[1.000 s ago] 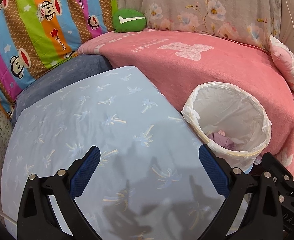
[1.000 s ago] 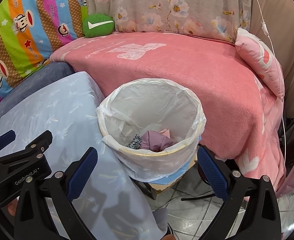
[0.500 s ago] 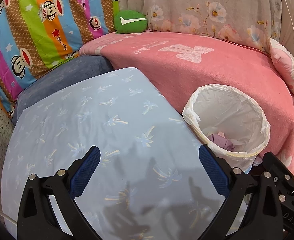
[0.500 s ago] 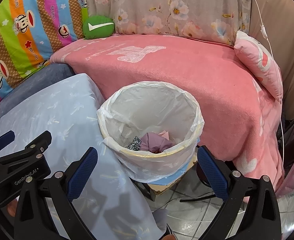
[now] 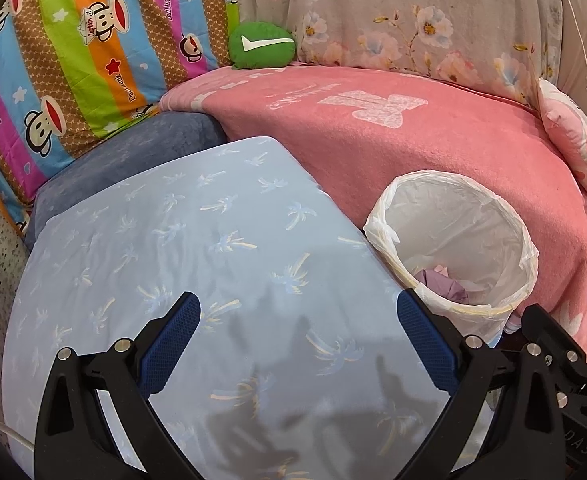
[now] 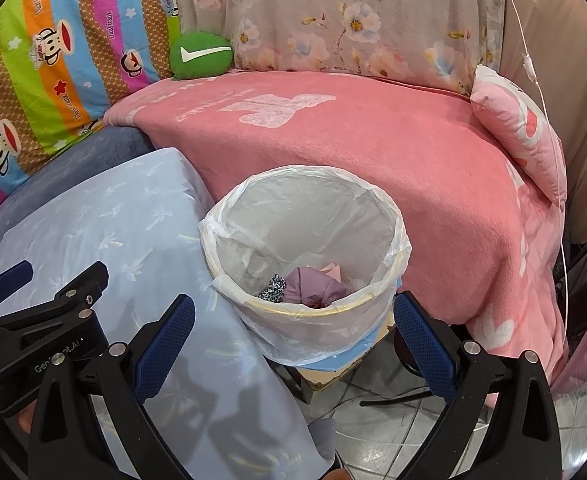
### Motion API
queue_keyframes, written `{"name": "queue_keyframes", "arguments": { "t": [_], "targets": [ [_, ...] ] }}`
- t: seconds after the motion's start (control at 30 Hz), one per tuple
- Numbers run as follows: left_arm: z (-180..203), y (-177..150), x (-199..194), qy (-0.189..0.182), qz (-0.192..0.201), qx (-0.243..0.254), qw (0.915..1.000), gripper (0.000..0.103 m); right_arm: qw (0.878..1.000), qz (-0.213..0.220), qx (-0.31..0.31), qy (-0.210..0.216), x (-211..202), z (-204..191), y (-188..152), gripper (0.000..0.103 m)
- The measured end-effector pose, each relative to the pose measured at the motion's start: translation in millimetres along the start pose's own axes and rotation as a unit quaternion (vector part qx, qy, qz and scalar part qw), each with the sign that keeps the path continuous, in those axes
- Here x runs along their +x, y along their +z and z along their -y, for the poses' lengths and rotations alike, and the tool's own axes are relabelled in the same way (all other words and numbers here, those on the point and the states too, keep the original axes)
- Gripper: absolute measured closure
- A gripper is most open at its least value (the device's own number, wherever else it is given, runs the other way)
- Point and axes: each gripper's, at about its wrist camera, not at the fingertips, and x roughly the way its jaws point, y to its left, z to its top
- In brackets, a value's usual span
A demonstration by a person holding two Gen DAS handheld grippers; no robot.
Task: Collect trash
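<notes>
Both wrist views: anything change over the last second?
Barely. The bin drifts slightly lower in both views, so both cameras shifted a little. Nothing was grasped or released: left gripper and right gripper stay open and empty. Trash in the bin is unmoved.

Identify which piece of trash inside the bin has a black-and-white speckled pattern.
It is the small crumpled scrap at the left of the pile in the lined bin. Beside it, the purple wad and pale pink piece are plain.

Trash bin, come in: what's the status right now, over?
Left gripper open, empty. Right gripper open, empty. Lined trash bin upright, holding purple wad and spotted scrap. Nothing blocking its mouth.
</notes>
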Motion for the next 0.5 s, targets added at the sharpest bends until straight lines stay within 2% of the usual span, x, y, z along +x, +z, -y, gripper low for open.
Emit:
{"name": "queue_keyframes", "arguments": {
  "t": [0.5],
  "targets": [
    [2.4, 0.4, 1.6, -0.006, -0.002, 0.001, 1.0, 0.008, 1.0, 0.002, 0.002, -0.001, -2.8, 0.9, 2.2, 0.006]
  ]
}}
